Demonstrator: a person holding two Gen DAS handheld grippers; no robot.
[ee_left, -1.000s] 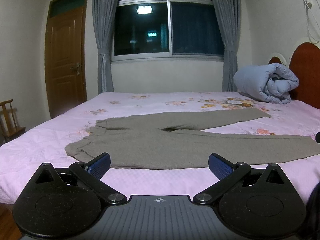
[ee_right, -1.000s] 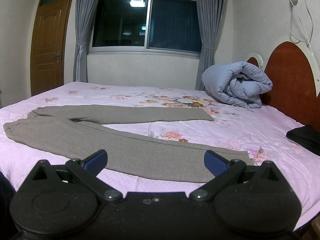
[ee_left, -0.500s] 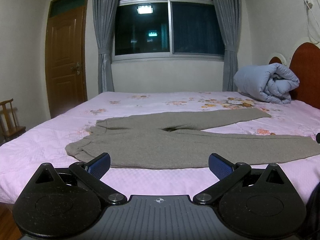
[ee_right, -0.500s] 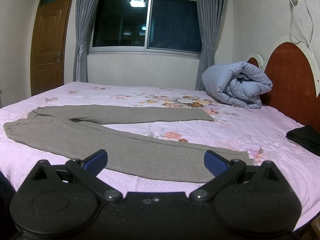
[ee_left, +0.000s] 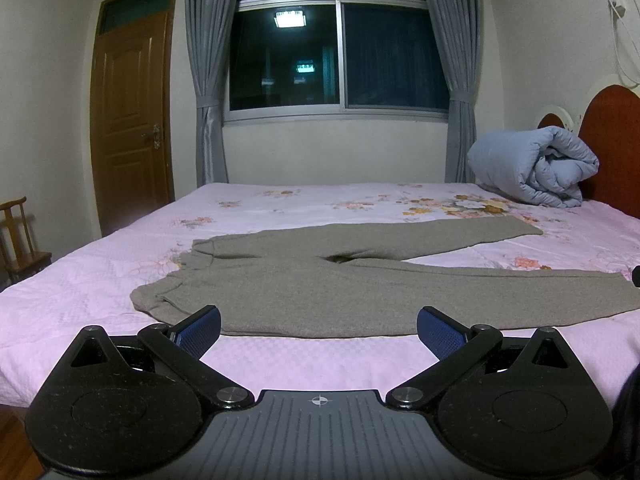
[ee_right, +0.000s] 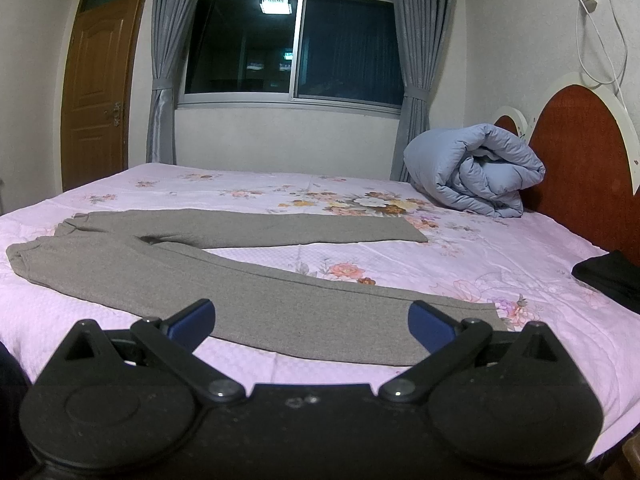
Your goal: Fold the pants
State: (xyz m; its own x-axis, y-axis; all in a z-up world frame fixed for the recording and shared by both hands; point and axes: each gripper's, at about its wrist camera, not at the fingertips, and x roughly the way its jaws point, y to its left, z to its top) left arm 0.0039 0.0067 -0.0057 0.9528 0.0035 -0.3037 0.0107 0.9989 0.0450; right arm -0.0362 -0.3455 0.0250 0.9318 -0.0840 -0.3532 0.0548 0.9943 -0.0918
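Grey pants (ee_left: 360, 280) lie flat across the middle of the frame on the pink floral bedsheet (ee_left: 280, 208), waistband at left, legs splayed toward the right. The left gripper (ee_left: 319, 330) and right gripper (ee_right: 311, 322) sit at the bottom edge, blue-padded fingers spread wide, holding nothing. A rolled blue duvet (ee_right: 476, 168) rests at upper right by the headboard (ee_right: 580, 148).

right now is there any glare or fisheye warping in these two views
Left wrist view: ceiling light reflects in the dark window, corners vignetted, door bowed. Right wrist view: same reflection in the window, headboard curved; pants evenly lit, sharp.
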